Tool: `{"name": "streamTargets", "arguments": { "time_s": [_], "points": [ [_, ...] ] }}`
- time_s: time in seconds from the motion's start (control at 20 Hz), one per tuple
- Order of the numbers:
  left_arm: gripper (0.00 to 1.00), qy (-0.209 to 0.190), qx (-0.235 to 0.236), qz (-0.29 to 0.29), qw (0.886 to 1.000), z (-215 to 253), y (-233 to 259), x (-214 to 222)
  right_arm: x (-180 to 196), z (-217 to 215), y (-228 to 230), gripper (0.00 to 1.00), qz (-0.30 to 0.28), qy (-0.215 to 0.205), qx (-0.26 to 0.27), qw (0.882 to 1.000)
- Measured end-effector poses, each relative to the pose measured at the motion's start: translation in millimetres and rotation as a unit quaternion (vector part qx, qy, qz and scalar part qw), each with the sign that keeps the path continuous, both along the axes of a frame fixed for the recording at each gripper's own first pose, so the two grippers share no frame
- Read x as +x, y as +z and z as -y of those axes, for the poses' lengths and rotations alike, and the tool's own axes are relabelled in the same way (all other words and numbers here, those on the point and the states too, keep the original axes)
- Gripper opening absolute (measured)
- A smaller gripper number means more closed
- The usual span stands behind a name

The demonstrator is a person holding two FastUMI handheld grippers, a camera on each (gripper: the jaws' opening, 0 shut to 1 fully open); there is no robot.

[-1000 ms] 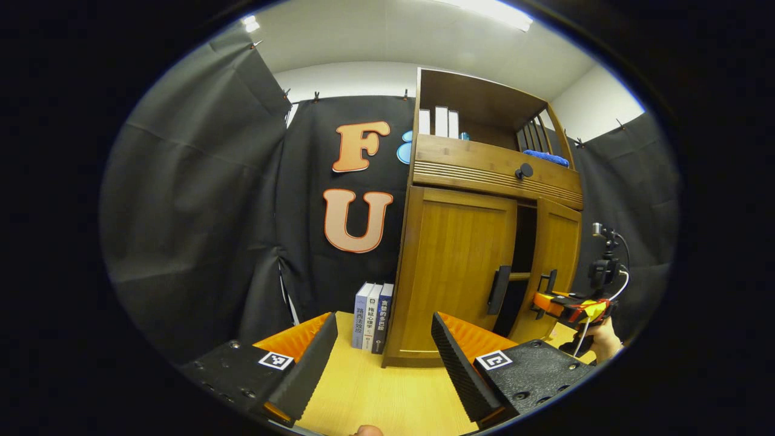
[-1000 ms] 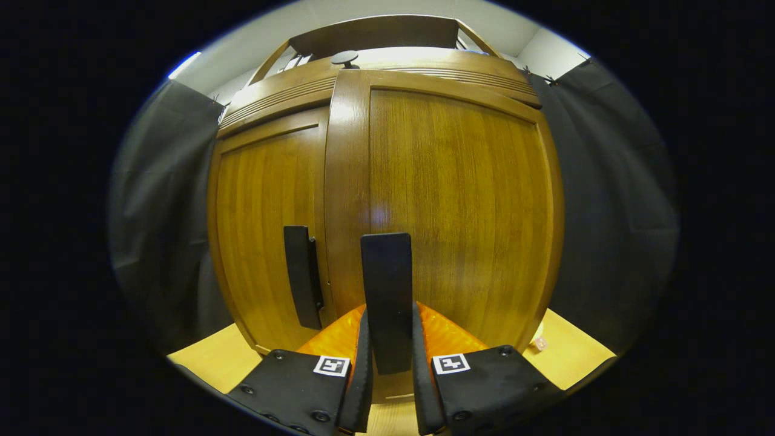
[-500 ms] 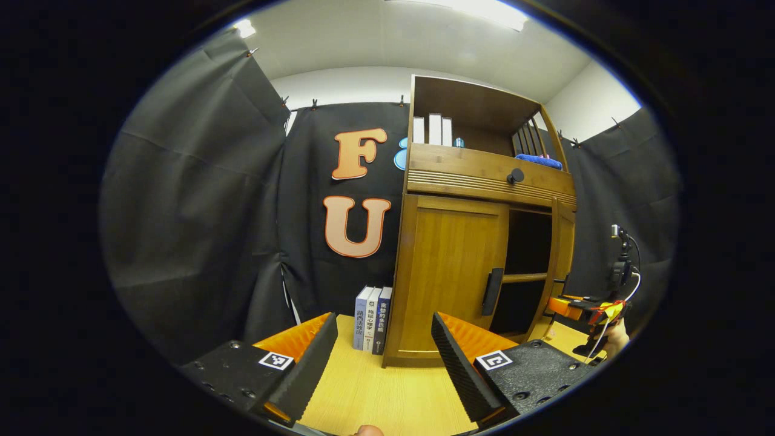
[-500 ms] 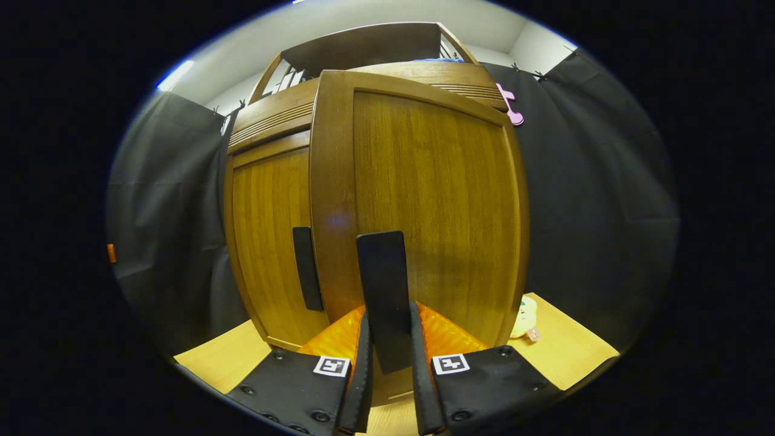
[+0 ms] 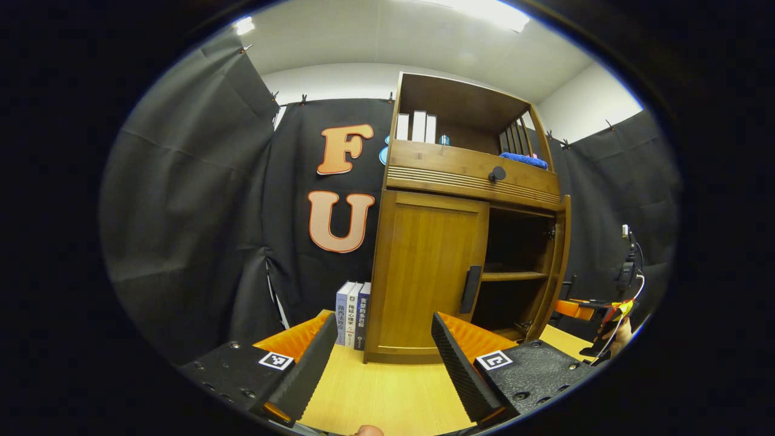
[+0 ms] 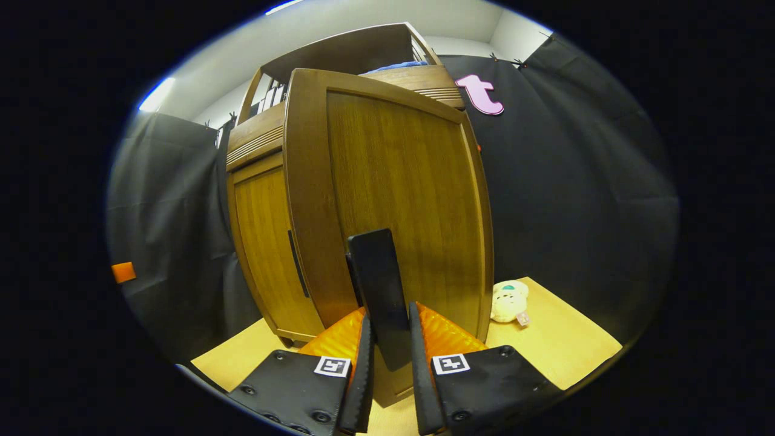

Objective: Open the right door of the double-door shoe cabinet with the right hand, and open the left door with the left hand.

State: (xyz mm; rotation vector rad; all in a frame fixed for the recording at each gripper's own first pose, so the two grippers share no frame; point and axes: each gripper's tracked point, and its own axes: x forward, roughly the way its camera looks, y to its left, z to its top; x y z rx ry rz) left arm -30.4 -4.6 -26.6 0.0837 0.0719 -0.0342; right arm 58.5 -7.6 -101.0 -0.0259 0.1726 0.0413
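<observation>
R door (image 6: 393, 206) has swung further out since 1 s ago, now near edge-on in left gripper view, interior shelf (image 5: 511, 276) exposed. R gripper (image 6: 387, 363) fingers clamped on R door handle (image 6: 378, 290). L gripper (image 5: 384, 363) fingers wide apart, nothing between, hovering over table (image 5: 387, 393), well apart from cabinet (image 5: 466, 242). L door (image 5: 424, 272) shut, its handle (image 5: 470, 289) at inner edge, free. Books (image 5: 351, 313) just beside cabinet's L side. Plush toy (image 6: 508, 301) on table near open door's outer edge.
</observation>
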Motion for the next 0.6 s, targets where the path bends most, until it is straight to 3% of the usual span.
{"name": "streamTargets", "arguments": {
  "time_s": [0.15,0.2,0.25,0.3,0.35,0.45,0.5,0.55,0.6],
  "points": [
    [0.97,-0.011,-0.004,-0.008,1.0,14.7,-3.1,-0.2,-10.8,14.4,5.1,0.27,0.01,-0.008,-0.026,1.0],
    [0.92,-0.014,-0.002,-0.009,1.0,20.0,-3.7,0.3,-12.5,18.9,5.6,0.22,0.012,-0.01,-0.032,0.999],
    [0.94,-0.015,0.001,-0.009,1.0,24.4,-3.8,0.7,-16.2,23.0,6.5,0.27,0.014,-0.012,-0.034,0.999],
    [0.95,-0.018,0.003,-0.01,1.0,29.0,-5.0,1.3,-18.5,26.8,7.6,0.22,0.015,-0.015,-0.034,0.999],
    [0.92,-0.02,0.003,-0.011,1.0,33.4,-6.0,1.6,-21.1,31.2,9.2,0.27,0.015,-0.017,-0.035,0.999],
    [0.95,-0.024,0.003,-0.013,1.0,42.4,-7.2,2.4,-29.9,41.0,10.6,0.27,0.015,-0.023,-0.037,0.999],
    [0.95,-0.026,0.004,-0.013,1.0,46.2,-8.0,3.3,-32.6,46.4,11.7,0.22,0.015,-0.026,-0.04,0.999],
    [0.95,-0.027,0.004,-0.013,1.0,49.9,-8.0,4.0,-34.8,51.4,12.2,0.26,0.015,-0.028,-0.043,0.999],
    [0.95,-0.028,0.003,-0.014,1.0,53.2,-8.8,4.9,-37.6,57.8,12.9,0.21,0.015,-0.03,-0.047,0.998]
  ]
}}
